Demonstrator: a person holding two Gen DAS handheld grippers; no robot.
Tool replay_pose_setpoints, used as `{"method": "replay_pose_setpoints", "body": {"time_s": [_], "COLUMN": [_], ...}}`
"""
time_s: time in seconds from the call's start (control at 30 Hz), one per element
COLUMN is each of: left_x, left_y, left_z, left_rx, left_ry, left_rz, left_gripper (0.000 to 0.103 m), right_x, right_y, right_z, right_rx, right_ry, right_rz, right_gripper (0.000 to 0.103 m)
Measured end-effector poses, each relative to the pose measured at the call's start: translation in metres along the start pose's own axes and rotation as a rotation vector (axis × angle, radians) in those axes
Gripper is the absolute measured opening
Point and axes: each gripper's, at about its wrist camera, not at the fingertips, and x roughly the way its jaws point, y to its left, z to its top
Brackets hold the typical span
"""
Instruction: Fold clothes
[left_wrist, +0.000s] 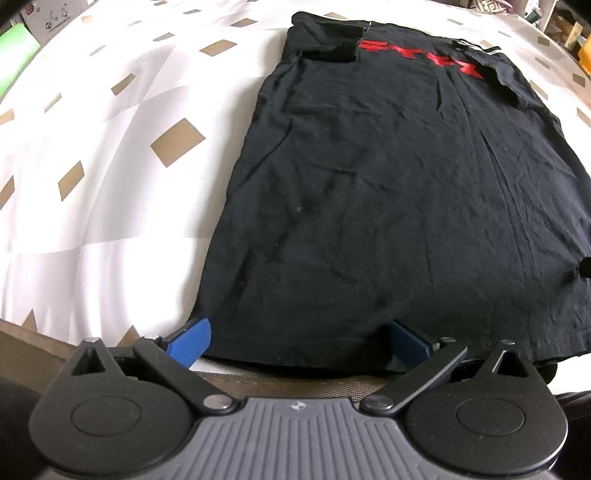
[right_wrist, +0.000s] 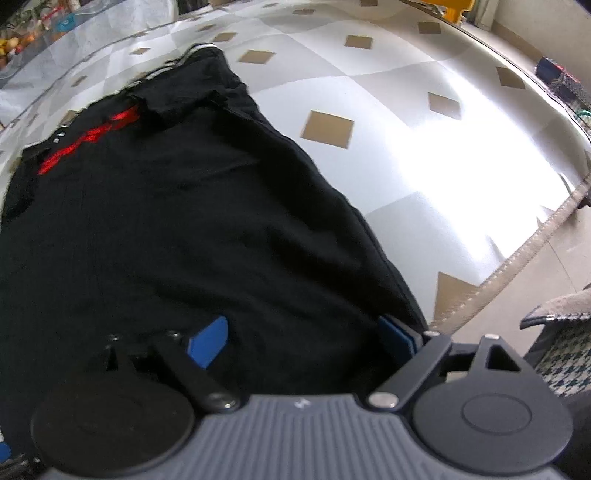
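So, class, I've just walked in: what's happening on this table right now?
A person is folding a black T-shirt laid flat on a white cloth with tan diamonds. Its sleeves are already folded inward. The left hand-held gripper and the right hand-held gripper both sit open at the shirt's near hem, one toward each corner, with nothing gripped yet.

Each gripper has a grey ribbed body, two round black discs and black link arms with silver rivets. The left gripper (left_wrist: 299, 341) and right gripper (right_wrist: 308, 341) carry blue ridged pads (left_wrist: 190, 341).
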Motion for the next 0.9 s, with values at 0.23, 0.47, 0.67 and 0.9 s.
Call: {"method": "replay_pose_setpoints", "body": {"time_s": [0.23,0.47,0.67,0.9], "left_x": [-0.010,-0.005,0.010,0.014], "left_y": [-0.026,-0.053,-0.064,-0.060], "left_z": [0.008,0.028,0.047,0.049], "left_rx": [0.078,0.119,0.135,0.132], "left_ry": [-0.068,-0.079,-0.064,-0.065], "left_rz": [-0.041,-0.120,-0.147,-0.118], "left_gripper": [0.103,0.103,0.103,0.103], "right_x": [-0.009,-0.012,0.000,0.017], "right_y": [0.024,0.048,0.062,0.048], "right_z": [0.004,0.022,0.031,0.024], "right_rx": [-0.114,-0.286,-0.382,-0.334], "right_ry": [-0.018,-0.021,0.002,-0.015], "right_rz": [0.119,0.165,0.193,0.110], "right_gripper": [0.088,0.088,0.088,0.091]}}
